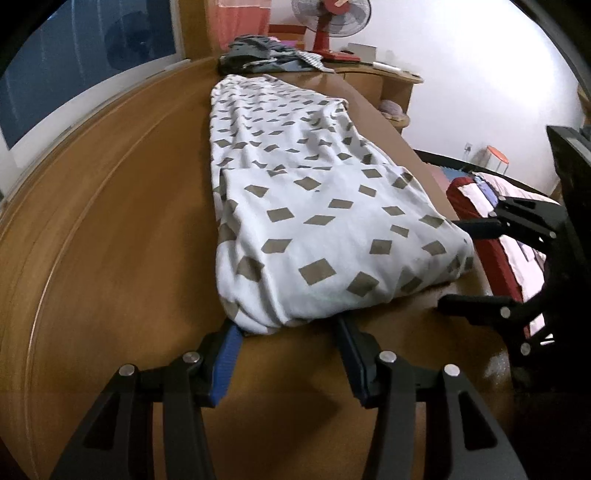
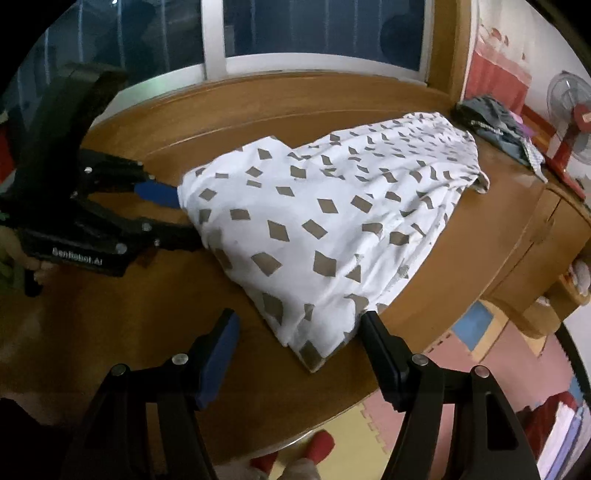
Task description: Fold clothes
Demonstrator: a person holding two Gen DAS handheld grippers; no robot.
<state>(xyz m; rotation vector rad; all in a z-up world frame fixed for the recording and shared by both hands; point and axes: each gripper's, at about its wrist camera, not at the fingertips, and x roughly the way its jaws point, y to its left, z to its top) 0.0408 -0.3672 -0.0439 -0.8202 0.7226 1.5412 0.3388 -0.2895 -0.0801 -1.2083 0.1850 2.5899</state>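
A white garment with grey-brown diamonds (image 1: 306, 206) (image 2: 332, 206) lies folded into a long strip on the wooden table (image 1: 110, 221) (image 2: 277, 107). My left gripper (image 1: 288, 325) (image 2: 184, 221) is open at the strip's near end, and both fingertips are hidden under the cloth edge. My right gripper (image 2: 300, 315) (image 1: 452, 266) is also open, at the corner of the same end by the table's edge. Its right finger (image 2: 373, 332) touches the cloth, while its blue-padded left finger (image 2: 221, 343) stands apart from it. Neither gripper pinches the fabric.
A pile of dark clothes (image 1: 255, 55) (image 2: 491, 118) sits at the table's far end beside a red fan (image 1: 328, 29) (image 2: 569, 122). A window (image 2: 314, 33) runs behind the table. Foam floor mats (image 2: 461, 332) and a person's feet (image 2: 295, 458) lie below its edge.
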